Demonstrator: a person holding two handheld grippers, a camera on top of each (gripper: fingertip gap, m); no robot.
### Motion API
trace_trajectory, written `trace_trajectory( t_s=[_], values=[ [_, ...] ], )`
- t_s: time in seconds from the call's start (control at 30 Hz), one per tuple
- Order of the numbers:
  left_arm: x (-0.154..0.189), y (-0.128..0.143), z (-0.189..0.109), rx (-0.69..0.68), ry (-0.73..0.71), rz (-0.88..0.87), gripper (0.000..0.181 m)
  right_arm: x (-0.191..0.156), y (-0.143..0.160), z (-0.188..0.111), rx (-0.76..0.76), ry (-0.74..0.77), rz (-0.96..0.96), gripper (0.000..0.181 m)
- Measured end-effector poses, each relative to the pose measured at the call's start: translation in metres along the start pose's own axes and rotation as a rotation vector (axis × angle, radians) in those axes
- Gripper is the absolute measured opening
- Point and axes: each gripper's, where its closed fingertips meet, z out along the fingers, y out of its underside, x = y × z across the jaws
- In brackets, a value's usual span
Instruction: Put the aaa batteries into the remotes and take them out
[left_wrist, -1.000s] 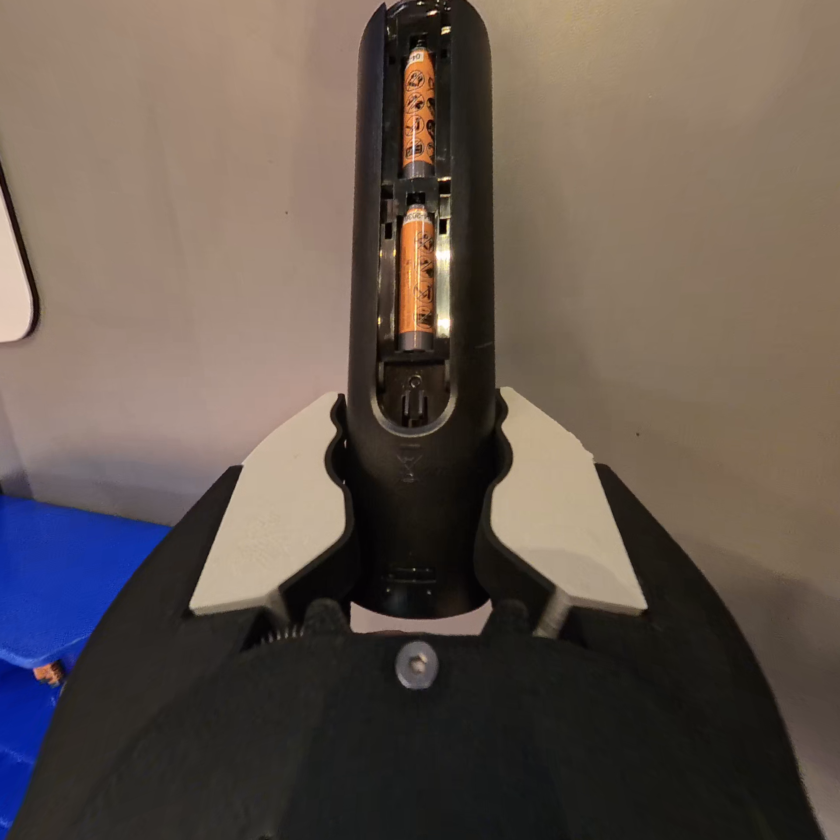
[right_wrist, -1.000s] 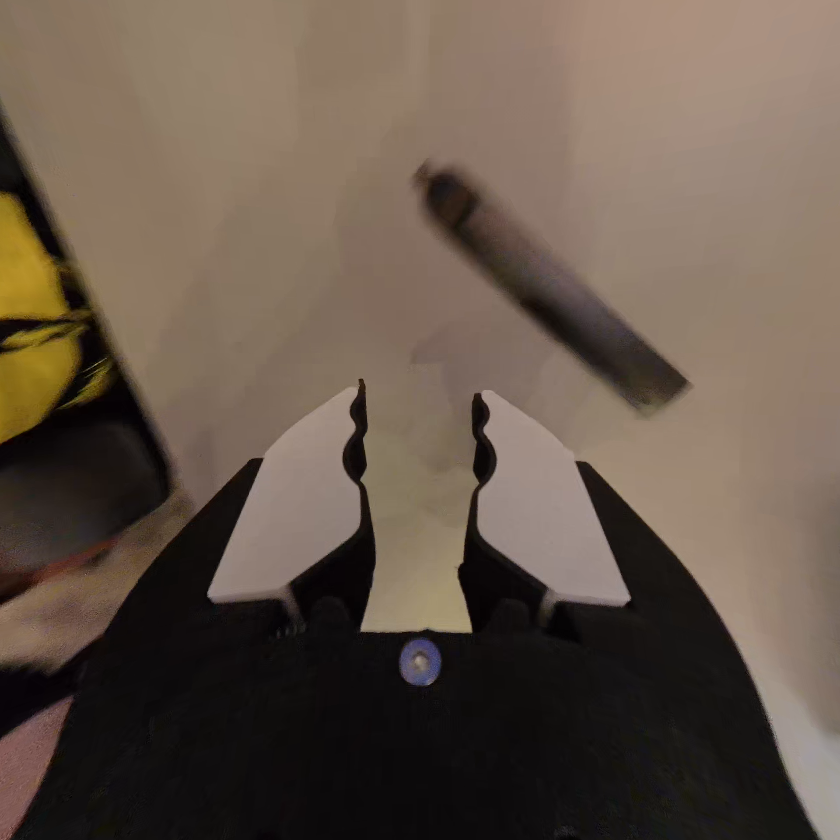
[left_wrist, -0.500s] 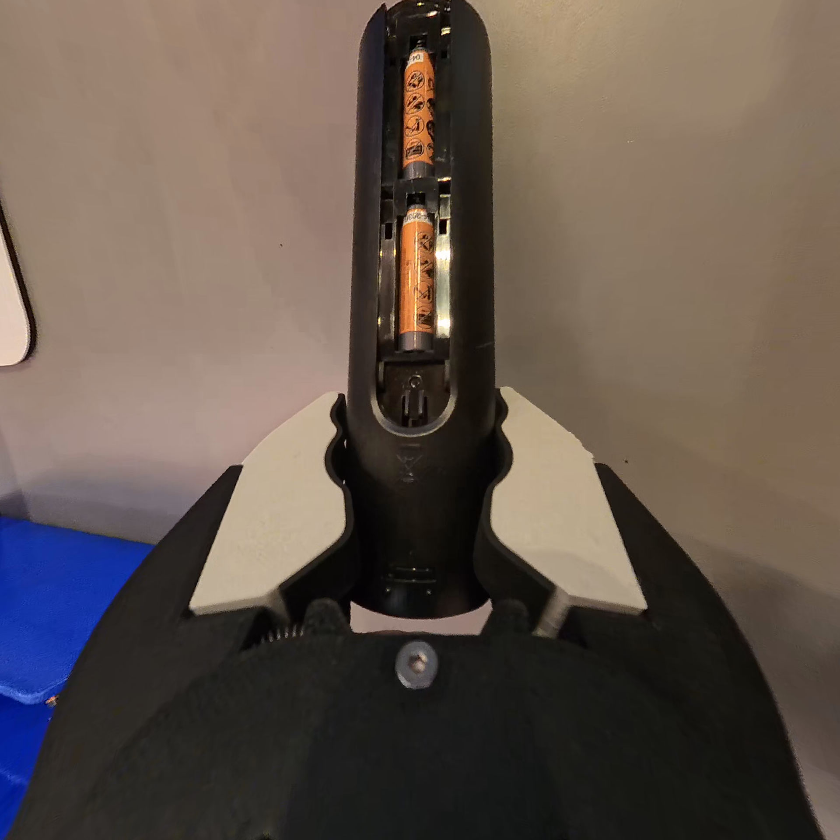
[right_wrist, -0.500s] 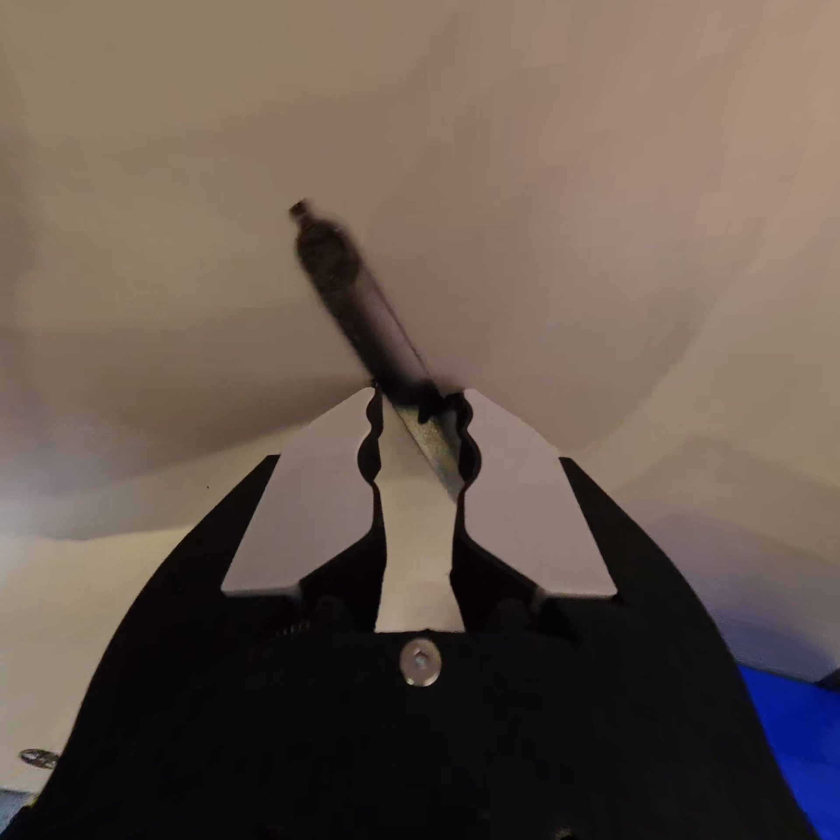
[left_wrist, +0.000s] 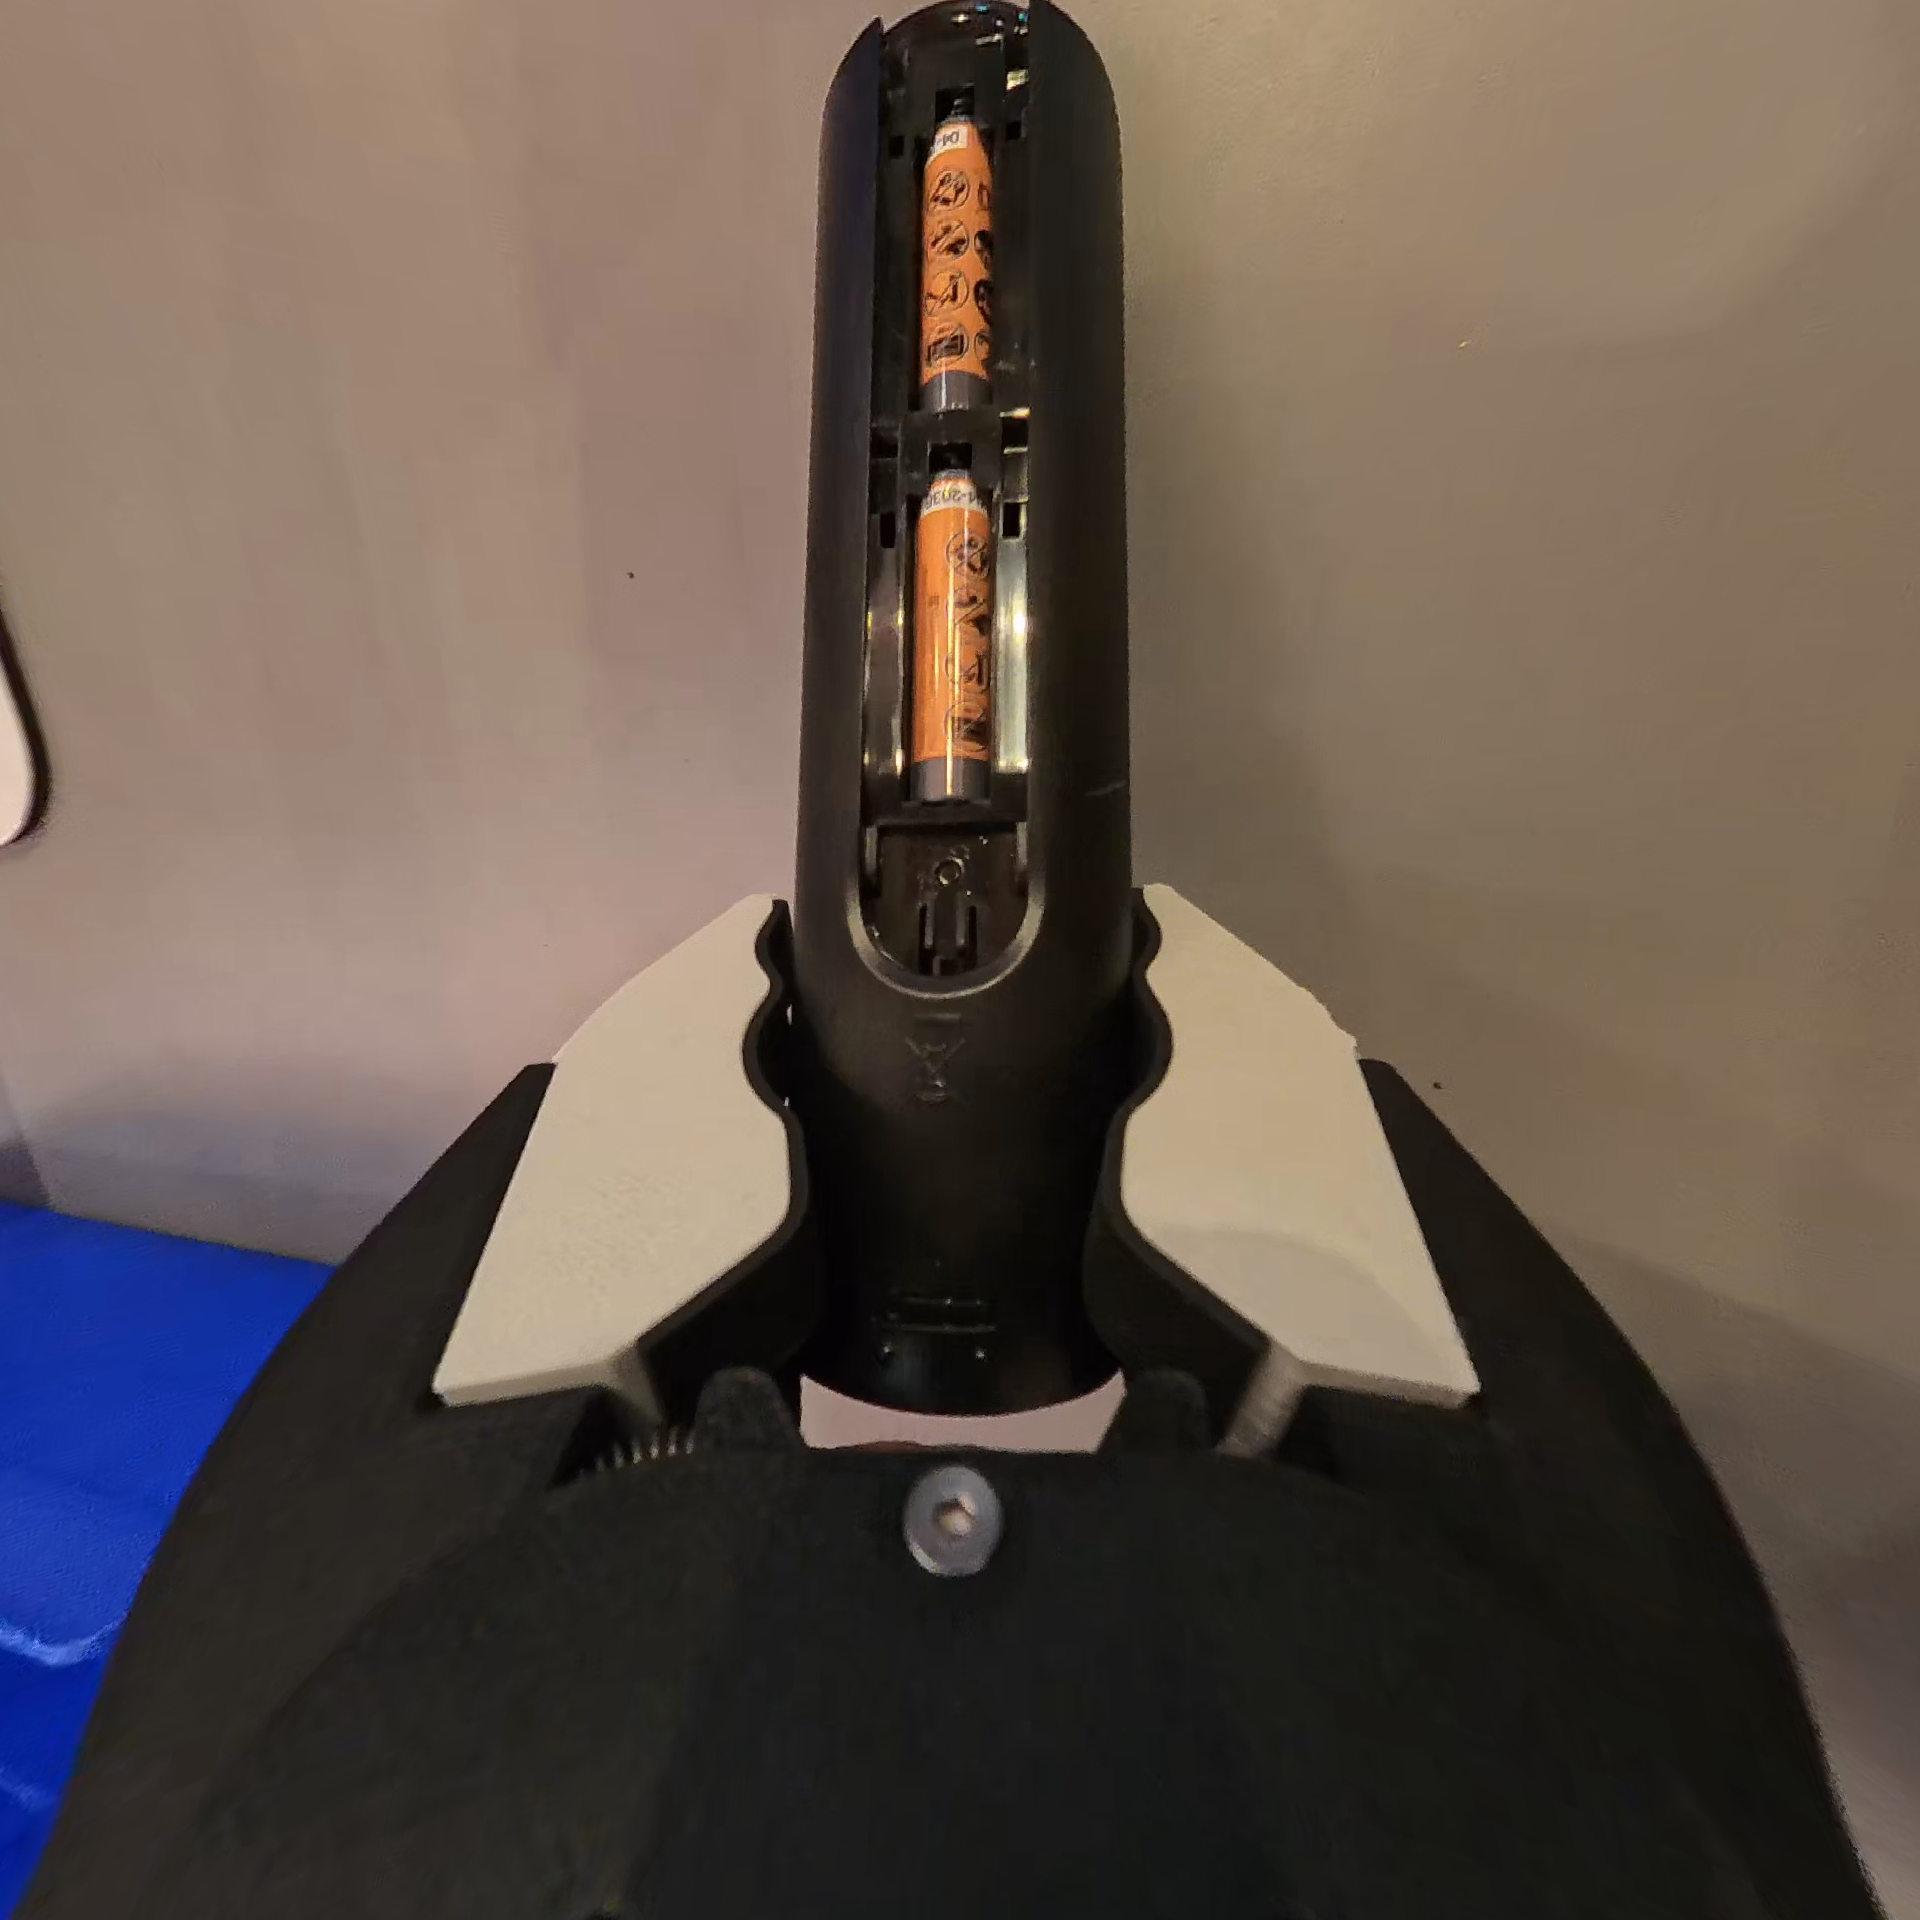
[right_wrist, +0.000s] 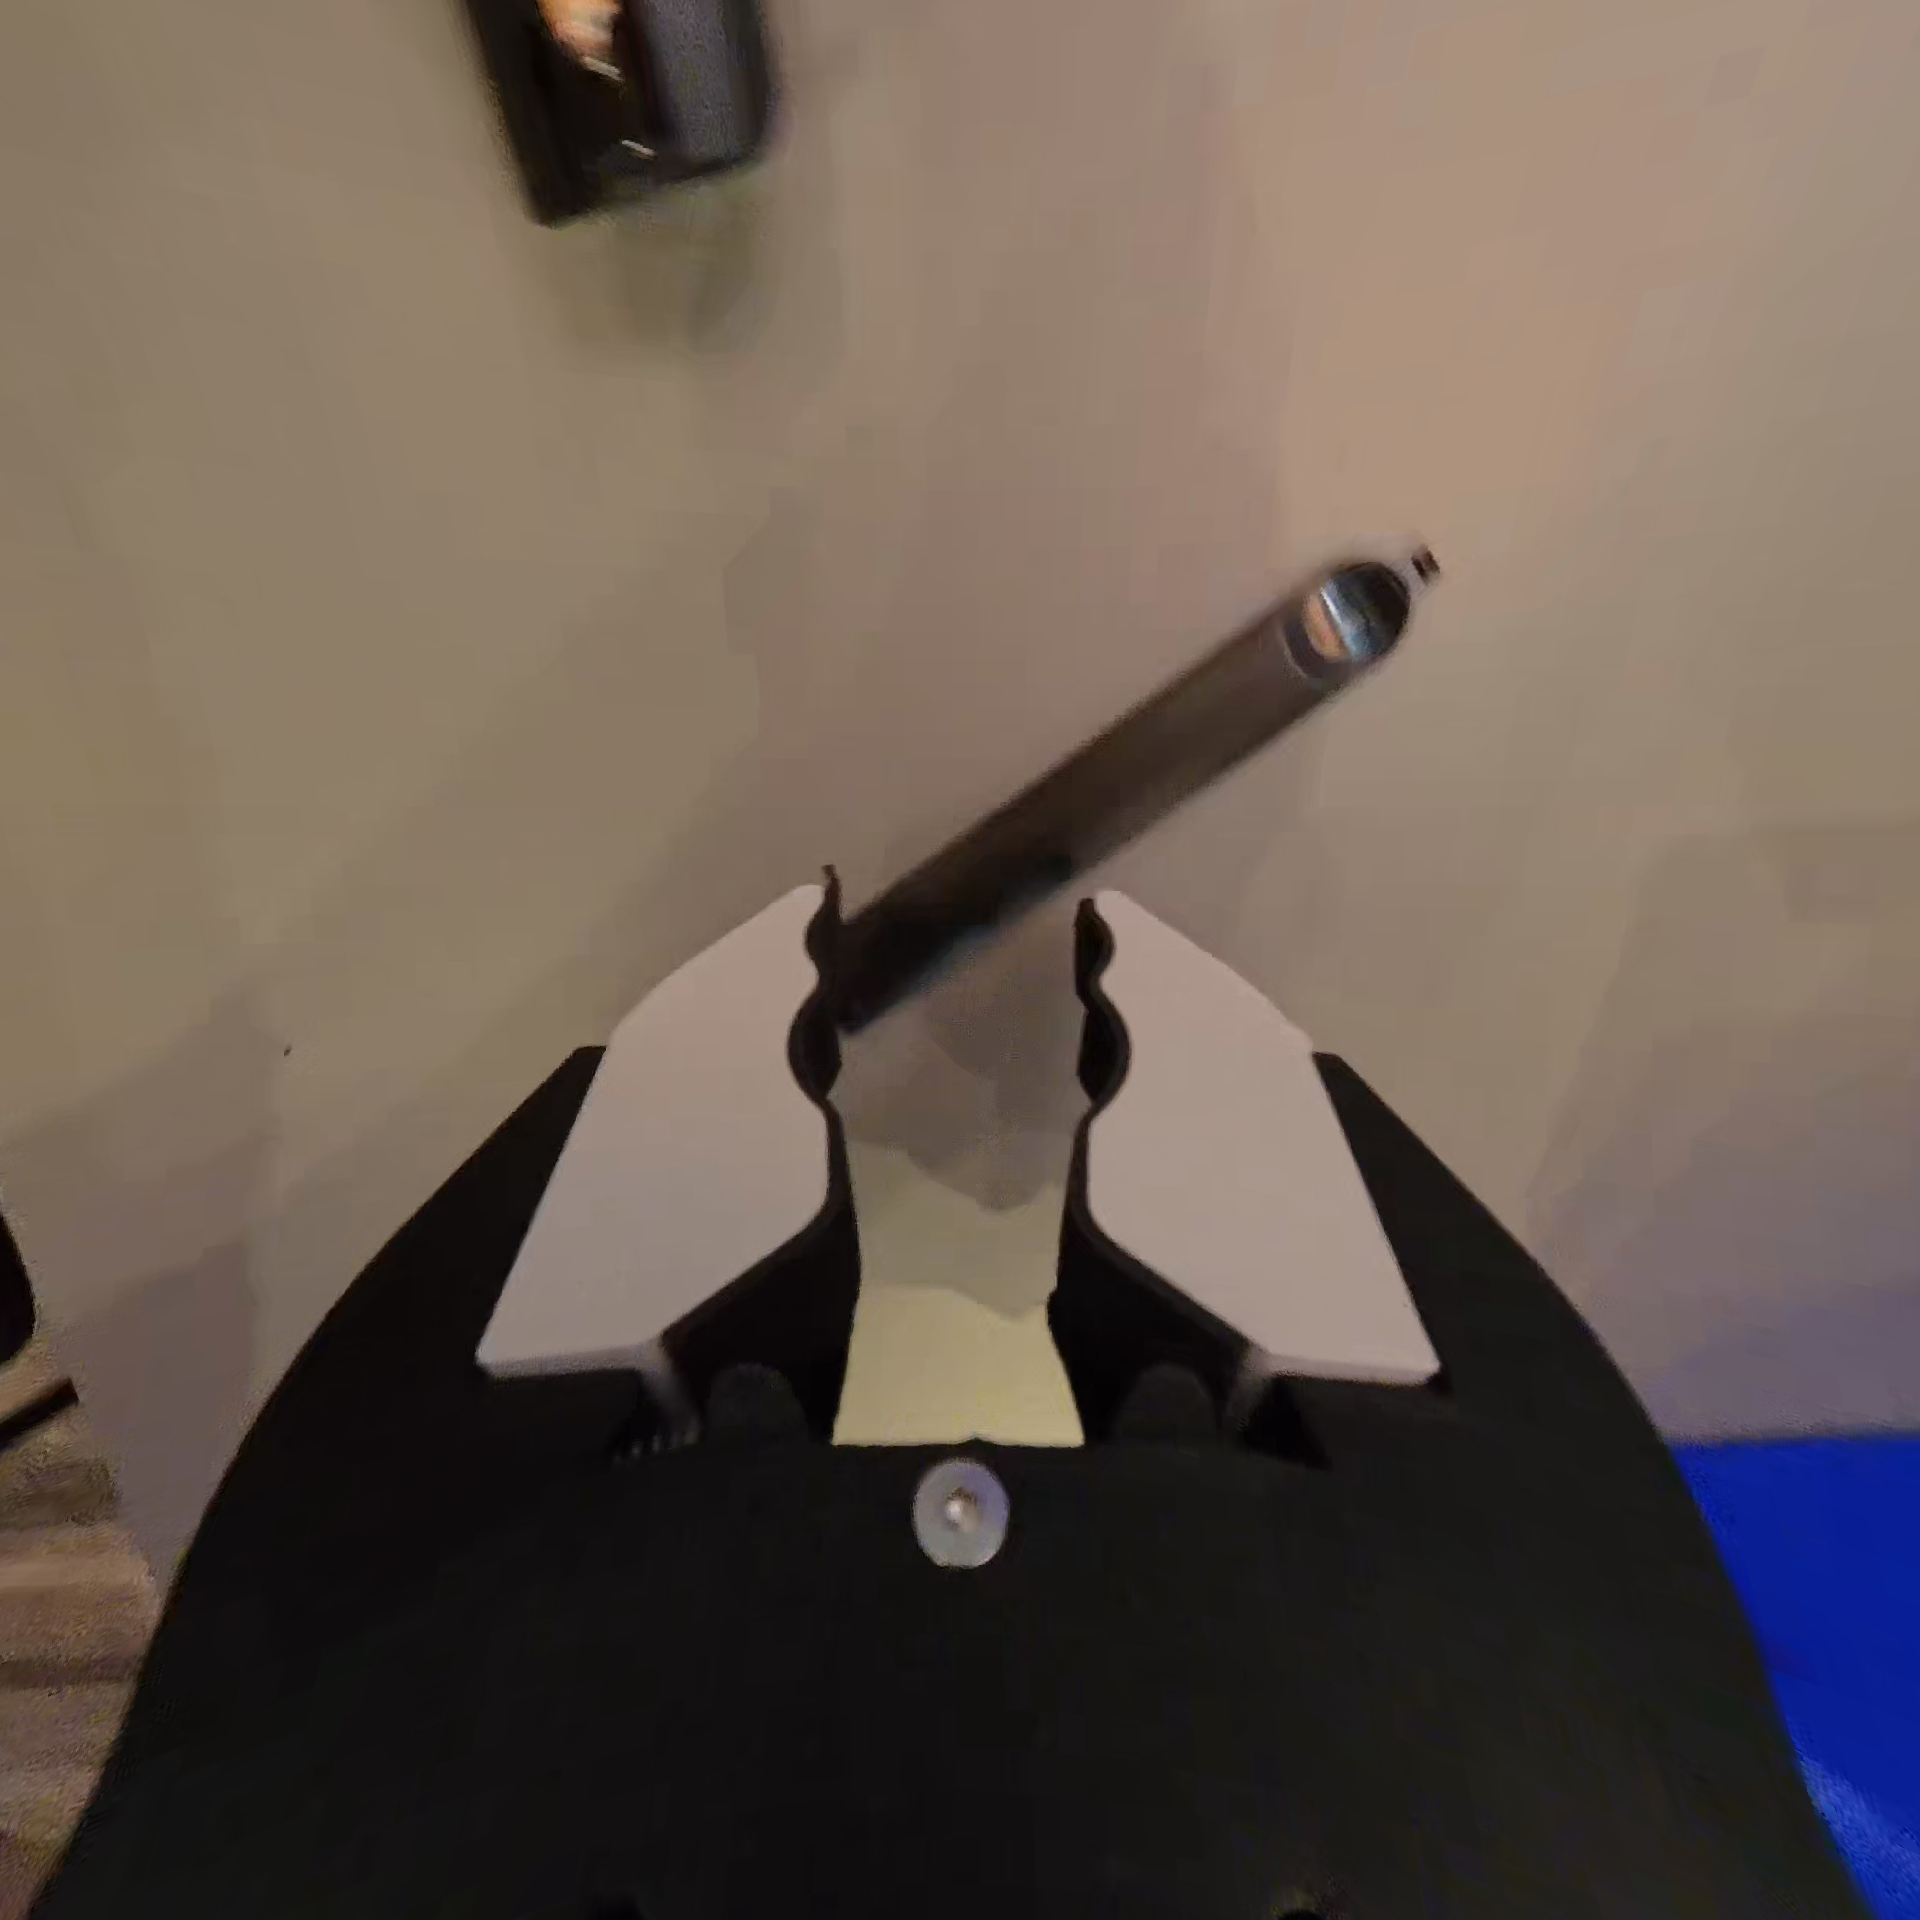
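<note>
My left gripper (left_wrist: 956, 914) is shut on the lower body of a black remote (left_wrist: 961, 1143) that points away along the fingers. Its back compartment is uncovered. Two orange AAA batteries sit in it end to end, the far one (left_wrist: 956, 249) and the near one (left_wrist: 951, 644). My right gripper (right_wrist: 956, 914) is open. A long narrow dark cover strip (right_wrist: 1143, 758) slants up to the right, with its near end between the fingertips, close to the left finger (right_wrist: 821, 935). The remote's far end (right_wrist: 665, 94) shows blurred at the top left of the right wrist view.
The pale grey tabletop (left_wrist: 416, 520) fills both views. A blue surface lies at the lower left of the left wrist view (left_wrist: 125, 1403) and the lower right of the right wrist view (right_wrist: 1818, 1558). A white dark-rimmed object (left_wrist: 16, 748) sits at the left edge. About 25 centimetres separates my left fingertips from my right.
My right gripper's jaws have widened since half a second ago. The dark strip, which slanted up-left between them, now slants up-right. The left gripper still holds the remote, barely moved.
</note>
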Motion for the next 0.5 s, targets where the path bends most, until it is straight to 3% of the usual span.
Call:
trace_trajectory(
  t_s=[0.1, 0.23, 0.3, 0.37, 0.5],
  values=[
    [-0.002, 0.002, -0.001, 0.004, -0.011, -0.018, 0.061, 0.002, -0.009, 0.000, 0.066, 0.017, 0.178, 0.046],
    [-0.004, 0.003, 0.000, -0.001, -0.018, -0.029, 0.061, -0.001, -0.007, 0.014, 0.000, 0.109, 0.276, 0.052],
    [-0.002, 0.002, 0.002, 0.003, -0.011, -0.032, 0.061, 0.004, -0.008, 0.016, -0.006, 0.178, 0.289, 0.044],
    [-0.002, 0.003, 0.003, -0.003, -0.010, -0.037, 0.061, 0.005, -0.008, 0.016, -0.006, 0.205, 0.286, 0.020],
    [0.002, 0.004, 0.005, 0.004, -0.001, -0.044, 0.061, 0.005, -0.008, 0.015, 0.057, 0.199, 0.269, 0.017]
  ],
)
